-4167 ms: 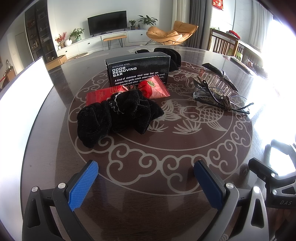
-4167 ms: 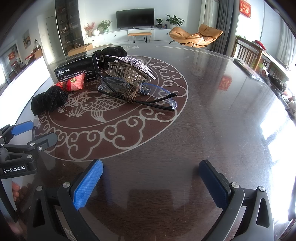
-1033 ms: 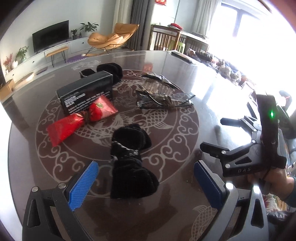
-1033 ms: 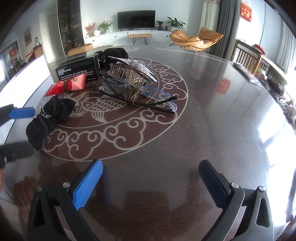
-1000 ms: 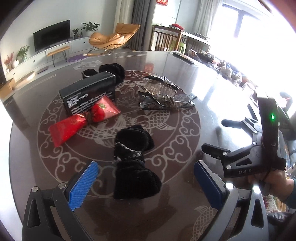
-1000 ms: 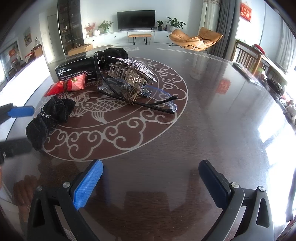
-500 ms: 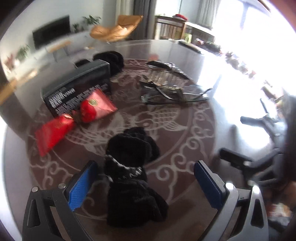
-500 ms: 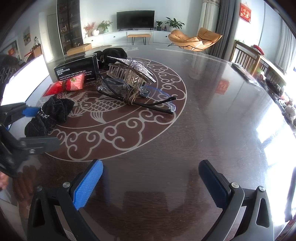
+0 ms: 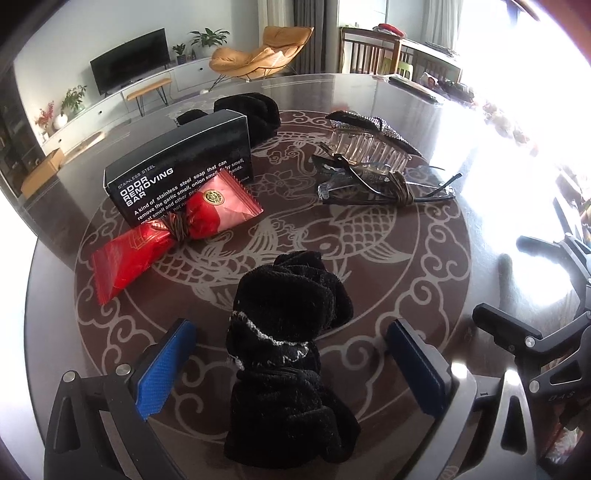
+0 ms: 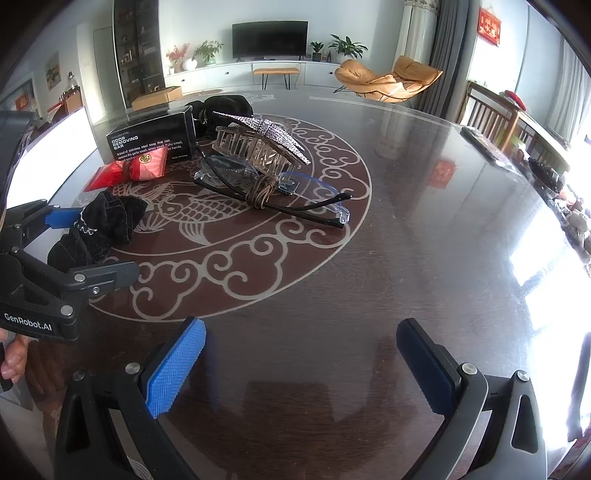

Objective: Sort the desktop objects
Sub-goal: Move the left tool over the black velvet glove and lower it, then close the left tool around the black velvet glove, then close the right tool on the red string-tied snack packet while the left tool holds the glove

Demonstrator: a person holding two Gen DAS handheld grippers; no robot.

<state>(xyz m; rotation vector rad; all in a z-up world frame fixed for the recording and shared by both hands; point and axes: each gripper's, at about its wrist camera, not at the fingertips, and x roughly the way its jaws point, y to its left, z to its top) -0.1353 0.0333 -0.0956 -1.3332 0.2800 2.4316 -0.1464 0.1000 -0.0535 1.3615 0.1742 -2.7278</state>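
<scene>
Evidently lining up a grab, the left gripper (image 9: 291, 365) straddles the black velvet scrunchie (image 9: 288, 354) on the table (image 10: 406, 240), jaws apart; the right gripper (image 10: 301, 363) waits over bare tabletop, jaws wide too.

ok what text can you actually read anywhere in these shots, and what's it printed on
"STAINLESS STEEL ODOR REMOVING BAR" on the black box; the smaller white lines under it are partly hidden.
"GenRobot.AI" on the left gripper body, seen from the right wrist.
"DAS" on the right gripper body, faint.
The gold emblem on the red packet is too small to read.
The red wall sign is too small to read.
</scene>
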